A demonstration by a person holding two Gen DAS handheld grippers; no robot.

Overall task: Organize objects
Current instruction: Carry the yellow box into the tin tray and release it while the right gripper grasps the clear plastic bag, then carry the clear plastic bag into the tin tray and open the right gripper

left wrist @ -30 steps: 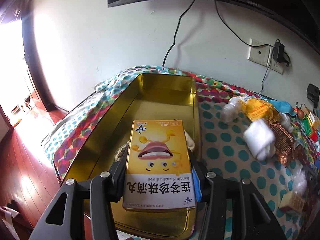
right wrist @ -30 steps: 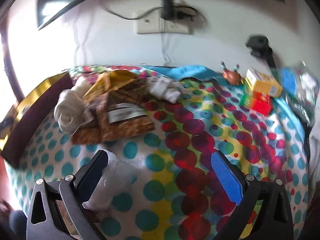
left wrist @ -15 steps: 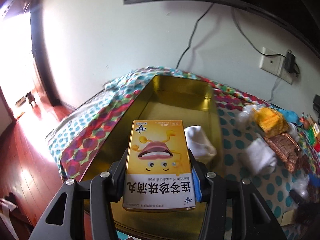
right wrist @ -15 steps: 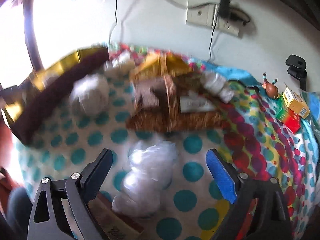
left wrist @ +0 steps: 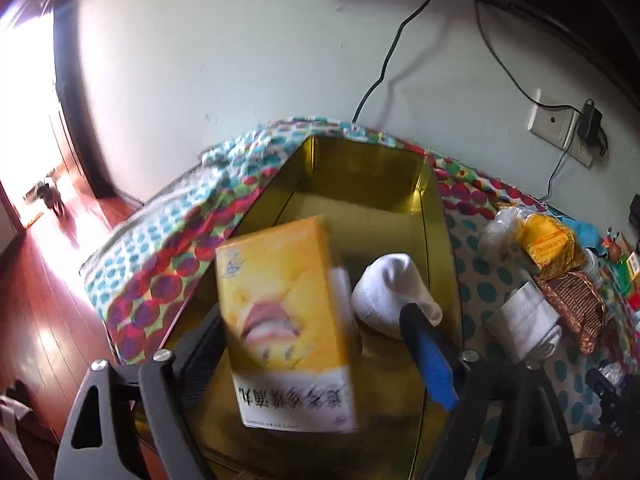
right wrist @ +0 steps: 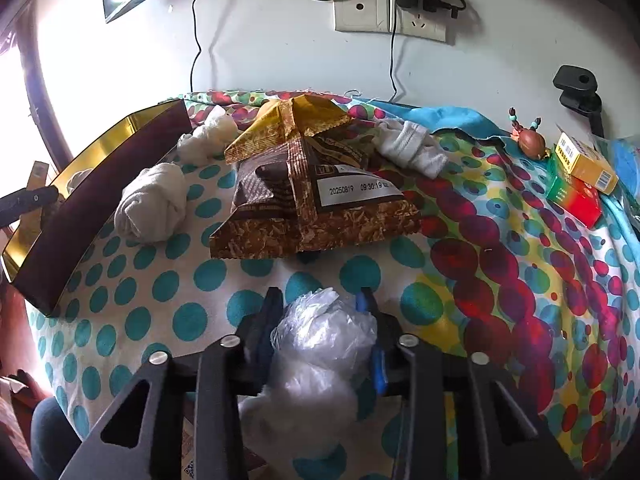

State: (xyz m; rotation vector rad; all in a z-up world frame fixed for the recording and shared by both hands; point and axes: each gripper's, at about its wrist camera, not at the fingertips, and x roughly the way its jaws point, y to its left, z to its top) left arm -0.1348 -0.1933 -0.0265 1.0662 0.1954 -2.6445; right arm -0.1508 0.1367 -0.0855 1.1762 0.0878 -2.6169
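Spreading wide over the gold tin [left wrist: 432, 216], the left gripper [left wrist: 316, 332] has its 2 fingers well apart, and the yellow medicine box [left wrist: 286, 320] sits blurred and tilted between them, over the inside of the tin; whether it touches the left finger I cannot tell. Just right of the box, inside the tin, lies 1 rolled white sock [left wrist: 390, 294]. Right of the tin, on the dotted cloth [right wrist: 480, 280], the right gripper [right wrist: 320, 304] is pinched narrow around a crumpled clear plastic bag [right wrist: 320, 340], both fingers pressing its sides. Beyond the bag, still right of the tin, rests a brown snack packet [right wrist: 312, 208] with a gold packet [right wrist: 292, 120] behind it. Beside the tin's outer wall sits another white sock roll [right wrist: 154, 208]. Far right of the tin, 2 small cartons [right wrist: 580, 178] are stacked.
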